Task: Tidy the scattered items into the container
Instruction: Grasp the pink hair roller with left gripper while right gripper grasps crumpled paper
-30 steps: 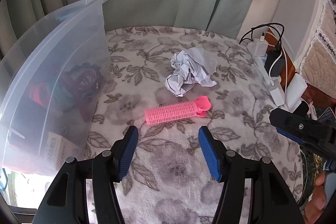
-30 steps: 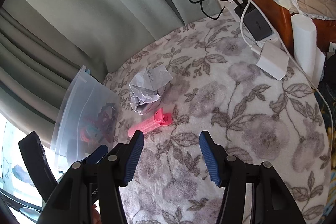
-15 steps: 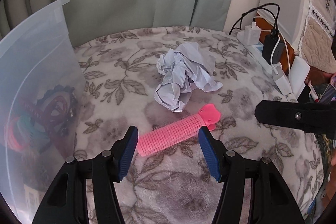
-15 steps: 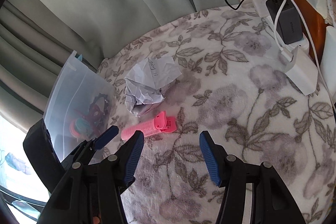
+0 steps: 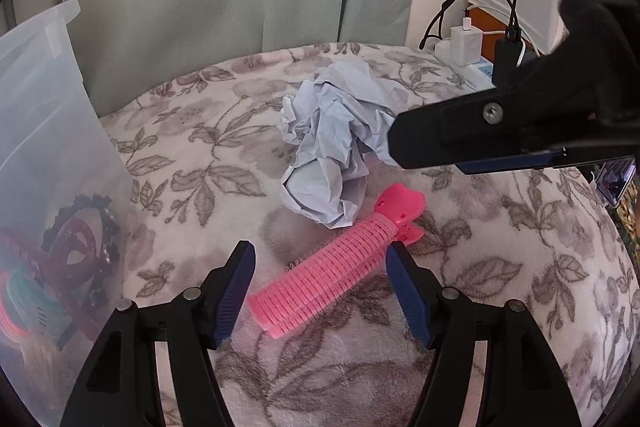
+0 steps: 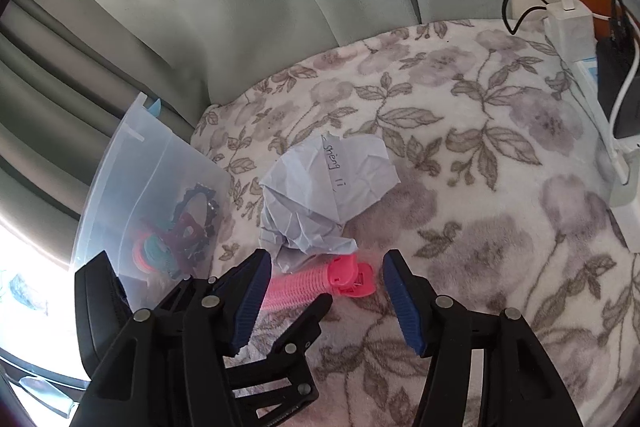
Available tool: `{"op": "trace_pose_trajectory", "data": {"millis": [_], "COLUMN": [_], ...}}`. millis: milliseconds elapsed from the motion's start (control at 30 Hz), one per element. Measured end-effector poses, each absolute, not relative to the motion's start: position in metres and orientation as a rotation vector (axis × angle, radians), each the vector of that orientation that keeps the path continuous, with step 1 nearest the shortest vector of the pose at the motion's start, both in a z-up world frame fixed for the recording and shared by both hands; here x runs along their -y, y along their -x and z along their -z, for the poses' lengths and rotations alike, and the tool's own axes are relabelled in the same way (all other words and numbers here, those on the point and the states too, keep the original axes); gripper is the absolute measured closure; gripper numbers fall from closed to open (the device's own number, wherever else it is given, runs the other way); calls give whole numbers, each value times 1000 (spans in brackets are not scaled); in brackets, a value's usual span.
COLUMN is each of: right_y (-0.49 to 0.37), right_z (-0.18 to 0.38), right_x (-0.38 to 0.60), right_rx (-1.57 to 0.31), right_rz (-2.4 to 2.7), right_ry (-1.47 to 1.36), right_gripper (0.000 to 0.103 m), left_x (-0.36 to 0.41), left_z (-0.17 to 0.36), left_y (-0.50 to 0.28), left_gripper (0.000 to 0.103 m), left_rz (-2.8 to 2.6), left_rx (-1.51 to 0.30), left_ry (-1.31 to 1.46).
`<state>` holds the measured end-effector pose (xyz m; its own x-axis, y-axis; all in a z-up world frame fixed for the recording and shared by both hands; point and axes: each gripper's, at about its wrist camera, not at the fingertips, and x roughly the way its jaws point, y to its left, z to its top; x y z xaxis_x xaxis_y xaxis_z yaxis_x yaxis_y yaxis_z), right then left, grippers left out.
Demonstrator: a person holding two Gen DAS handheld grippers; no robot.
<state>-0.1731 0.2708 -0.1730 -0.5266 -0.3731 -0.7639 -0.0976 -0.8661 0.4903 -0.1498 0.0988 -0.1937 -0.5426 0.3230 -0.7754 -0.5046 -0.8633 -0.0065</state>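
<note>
now, line by line:
left tongs (image 5: 320, 291): jaws opening and set wide, pads on either side of the pink hair roller (image 5: 332, 275) but not pressing it — nothing held, likely widening so the slanted roller fits between them.
pink hair roller: lies flat on the floral blanket (image 5: 500, 287), slanted across the gap of the left tongs, its clip end toward their right pad; in the right wrist view that clip end shows between the right tongs.
right tongs (image 6: 326, 291): jaws opening, moderately wide, empty — they hang just beyond the roller's clip end, with the crumpled paper (image 6: 324, 195) right ahead of their tips, seemingly their own target.
crumpled paper: sits just past the roller, touching or nearly touching it; i cannot tell which.
container (image 5: 52, 167): clear plastic tub to the left of the left tongs, with hair clips and rollers already inside.
chargers and cables (image 5: 480, 39): far right of both tongs, at the blanket's edge, out of the way.
step, as i judge it: closing on the roller comes next, then carrying it left to the tub.
</note>
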Motion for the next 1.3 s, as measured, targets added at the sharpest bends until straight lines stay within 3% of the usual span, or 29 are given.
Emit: {"op": "trace_pose_trajectory", "data": {"millis": [367,600,1067,1300], "right_y": [218,244,260,264], "right_z": [192,196,188,194], "right_x": [-266,-251,-253,-243], "right_rx": [803,745,616,557], "right_rz": [2409,2364,2407,2412], "right_ry": [-1459,-1472,-1451,-1483], "right_gripper": [37,36,35,33], "left_x": [-88,-87,-69,-64], "left_z": [202,203,203,199], "left_y": [157,153,155,154], "left_gripper": [33,37,68,69], "left_rz": [-2326,-2324,-2377,-2417], "left_rx": [-89,-107,40,74], "left_ry": [1188,1181,1249,1260]}}
